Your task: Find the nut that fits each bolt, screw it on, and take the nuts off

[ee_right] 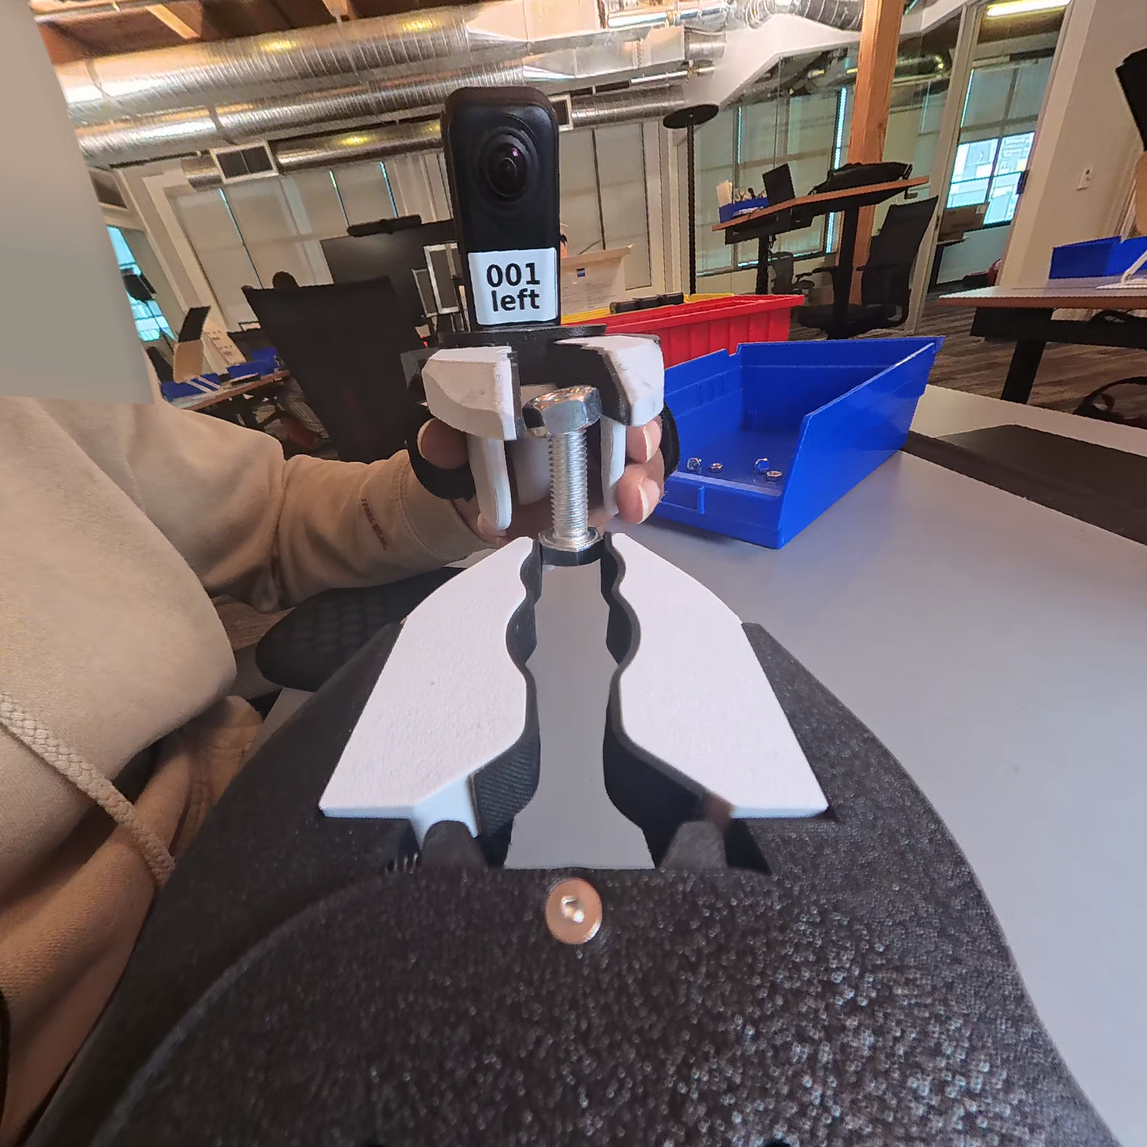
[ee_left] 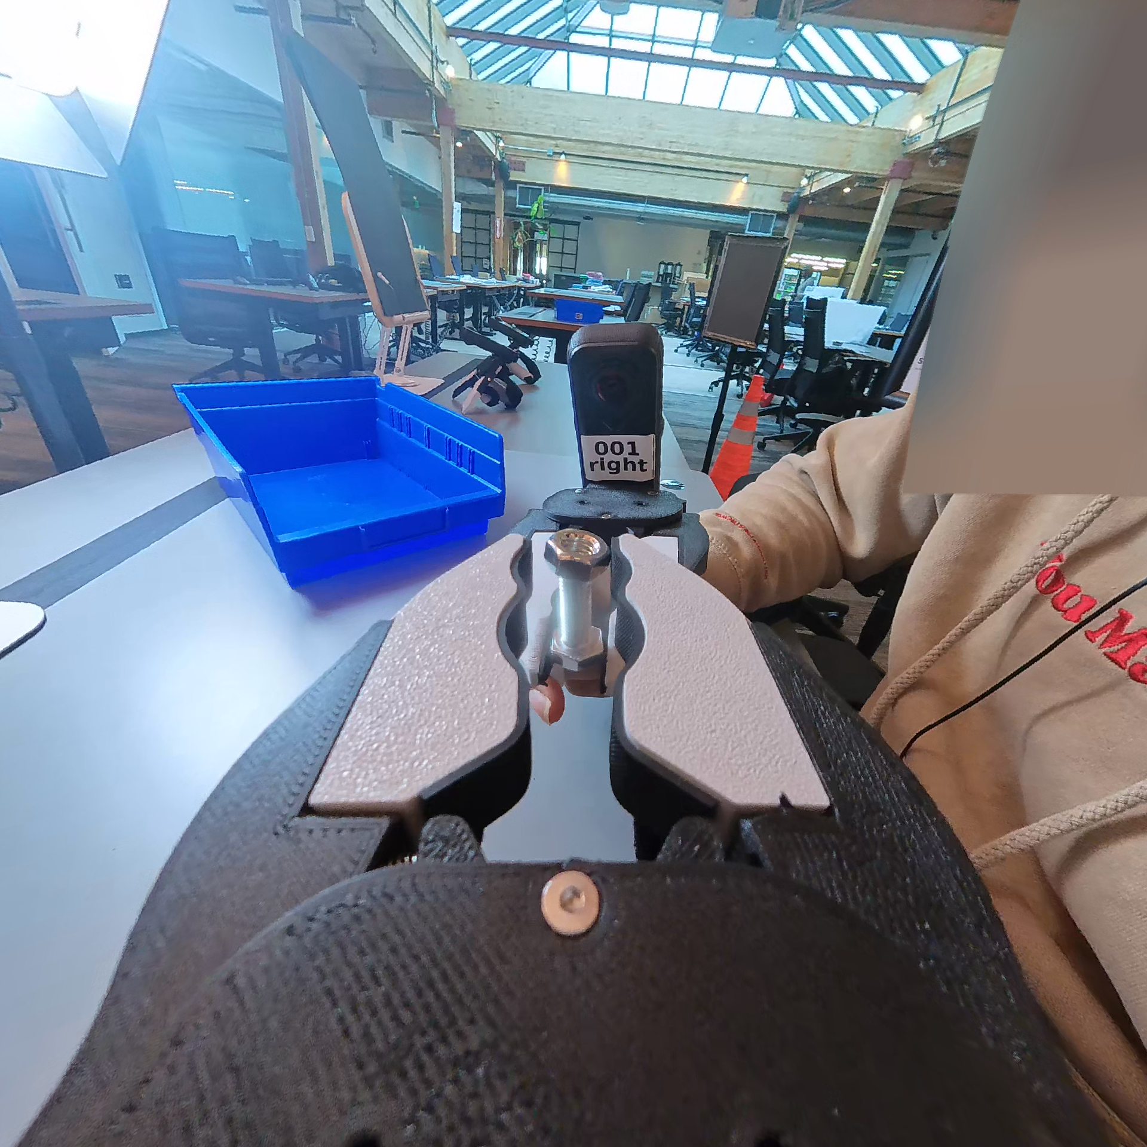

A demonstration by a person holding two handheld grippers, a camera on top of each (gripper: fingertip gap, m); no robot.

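A: Grey table (ee_left: 155, 652), open office behind. Left wrist view first. What's the left claw (ee_left: 572, 543) doing?

B: Clenched on the bolt (ee_left: 574, 605). The hex head sits right between its tips and the shank drops below them. A nut (ee_left: 577, 652) is on the low end, under the claw's fingers.

A: Anything else close by?

B: Blue bin (ee_left: 434, 434), off to the left and ahead of the tips, apart from the claw.

A: Right wrist view, then.

B: The right claw (ee_right: 572, 549) is grasping the nut, which is pinched at its very tips. The threaded shank rises straight ahead from there, up to the head in the other claw. Loose nuts (ee_right: 760, 464) lie in the bin, ahead and to the right.

A: Which step is it?

B: Turning, I'd say. The nut sits at the thread's far end, so it's either just started or nearly off. I can't tell which.

A: What does the next move need?

B: One claw holds firm while the other twists about the shank's axis, kept in line so the thread doesn't jam. Then let go and re-grip for another turn.
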